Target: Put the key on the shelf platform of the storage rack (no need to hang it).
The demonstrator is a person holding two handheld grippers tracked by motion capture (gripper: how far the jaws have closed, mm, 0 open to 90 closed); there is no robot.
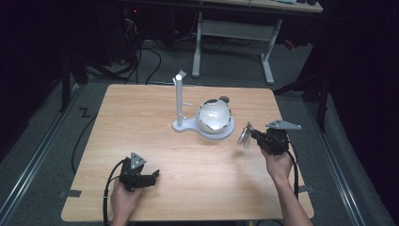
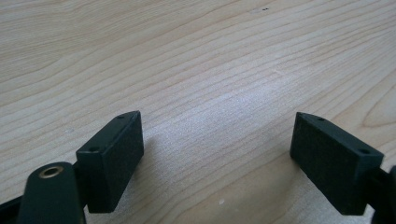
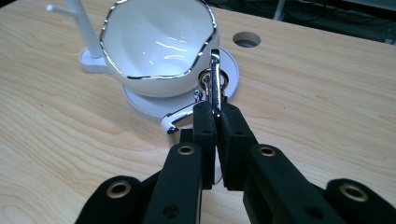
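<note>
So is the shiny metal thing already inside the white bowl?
No, the shiny metal clip is pinched in the right gripper, held in front of the white bowl, outside its rim.

No text, label, brand, number or sign can be read anywhere.

Overhead light on the pale wooden table (image 1: pixel 188 155), surroundings dark. Glare streaks inside the glossy white silver-rimmed bowl (image 3: pixel 154 42). Soft shadows; near black jaws slightly blurred.
</note>
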